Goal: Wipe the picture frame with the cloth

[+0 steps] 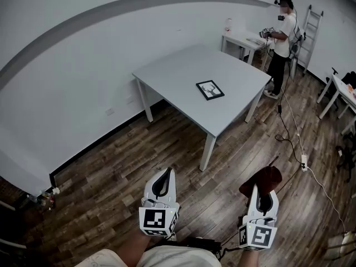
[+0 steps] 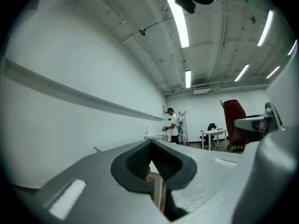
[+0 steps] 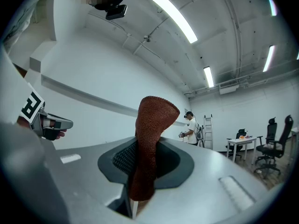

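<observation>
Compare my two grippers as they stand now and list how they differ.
The left gripper has its jaws together on nothing; the right gripper has its jaws clamped on the reddish-brown cloth. The left gripper's tip is bare; the cloth stands up past the right gripper's tip. Both hang over the wooden floor, short of the table holding the picture frame.

The cloth (image 3: 152,139) at the right hand-held gripper (image 1: 259,193) is seen as rust-brown with a fine knitted weave. That gripper and the left hand-held gripper (image 1: 165,178) are coloured pale grey, with black ribbed pads and black-and-white square markers. Well ahead of them, the picture frame (image 1: 210,89) is edged in black around a white picture with a dark antlered figure, set against a pale grey counter (image 1: 183,71) and a floor (image 1: 111,188) of dark brown wood planks.
</observation>
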